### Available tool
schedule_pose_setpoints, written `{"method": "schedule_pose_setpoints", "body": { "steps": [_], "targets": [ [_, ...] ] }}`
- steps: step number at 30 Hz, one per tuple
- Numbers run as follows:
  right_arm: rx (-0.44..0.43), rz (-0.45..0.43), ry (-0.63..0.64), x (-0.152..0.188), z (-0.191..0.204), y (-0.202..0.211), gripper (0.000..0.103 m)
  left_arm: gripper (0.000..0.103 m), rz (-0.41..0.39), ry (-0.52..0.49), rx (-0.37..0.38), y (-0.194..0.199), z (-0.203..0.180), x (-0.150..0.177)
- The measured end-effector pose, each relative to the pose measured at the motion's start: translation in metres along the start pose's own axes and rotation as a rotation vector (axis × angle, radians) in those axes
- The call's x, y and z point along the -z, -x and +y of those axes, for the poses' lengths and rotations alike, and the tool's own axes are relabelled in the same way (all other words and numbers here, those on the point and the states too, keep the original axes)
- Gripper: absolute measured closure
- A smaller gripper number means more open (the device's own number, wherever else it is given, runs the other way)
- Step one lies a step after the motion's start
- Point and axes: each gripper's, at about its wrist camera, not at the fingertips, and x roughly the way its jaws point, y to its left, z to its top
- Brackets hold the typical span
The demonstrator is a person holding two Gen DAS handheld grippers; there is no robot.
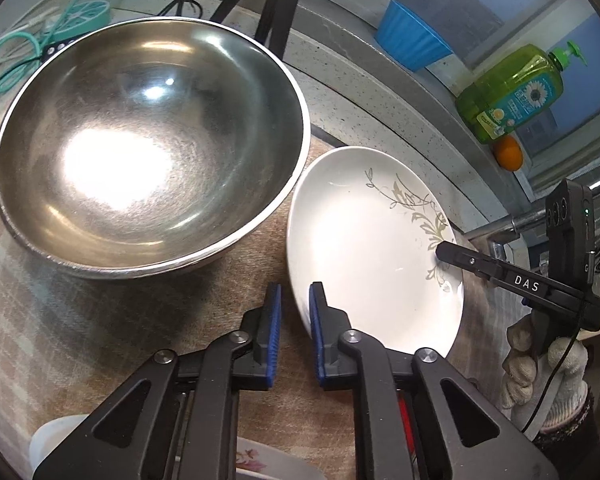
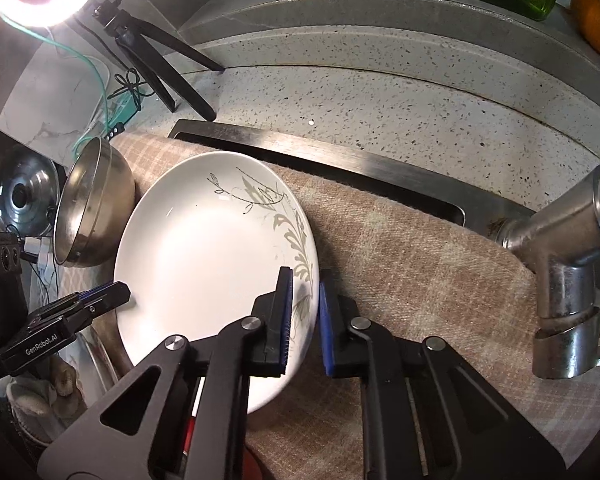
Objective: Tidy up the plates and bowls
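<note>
A white plate with a grey leaf pattern (image 1: 364,248) lies on a beige checked cloth (image 1: 100,320), next to a large steel bowl (image 1: 148,148) on its left. My left gripper (image 1: 295,320) is open, its jaws straddling the plate's near-left rim. In the right wrist view my right gripper (image 2: 305,312) is open, its jaws on either side of the plate's (image 2: 204,264) right rim. The left gripper (image 2: 100,296) shows at the plate's far side, and the steel bowl (image 2: 92,208) stands beyond it. The right gripper's finger (image 1: 452,252) rests over the plate's right edge.
A steel faucet (image 2: 568,264) stands at the right over the cloth. A green soap bottle (image 1: 512,92), an orange (image 1: 508,152) and a blue ribbed cup (image 1: 412,36) sit on the speckled ledge behind. A ring lamp on a tripod (image 2: 140,40) and cables lie far left. A floral dish rim (image 1: 260,460) lies below.
</note>
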Motion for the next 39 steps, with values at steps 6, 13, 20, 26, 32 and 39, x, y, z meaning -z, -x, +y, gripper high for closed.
{"method": "schedule_pose_setpoints", "body": {
  "steps": [6, 13, 20, 26, 32, 39],
  "targets": [
    [0.005, -0.001, -0.007, 0.004, 0.0, 0.003, 0.093, 0.092, -0.001, -0.017, -0.011, -0.002, -0.004, -0.001],
    [-0.004, -0.006, -0.024, 0.004, 0.002, 0.006, 0.093, 0.092, -0.001, -0.027, -0.018, -0.001, -0.004, -0.002],
    [-0.012, -0.024, -0.027, 0.008, 0.003, 0.016, 0.093, 0.092, -0.015, -0.027, -0.01, 0.004, -0.006, -0.003],
    [-0.012, -0.046, -0.027, 0.012, 0.004, 0.03, 0.093, 0.092, -0.031, -0.042, 0.001, 0.012, -0.01, -0.001],
    [-0.009, -0.067, -0.032, 0.016, 0.008, 0.046, 0.093, 0.092, -0.058, -0.068, 0.011, 0.026, -0.016, -0.002],
    [-0.004, -0.107, -0.039, 0.027, 0.015, 0.072, 0.093, 0.092, -0.087, -0.108, 0.032, 0.047, -0.024, -0.001]
  ]
}}
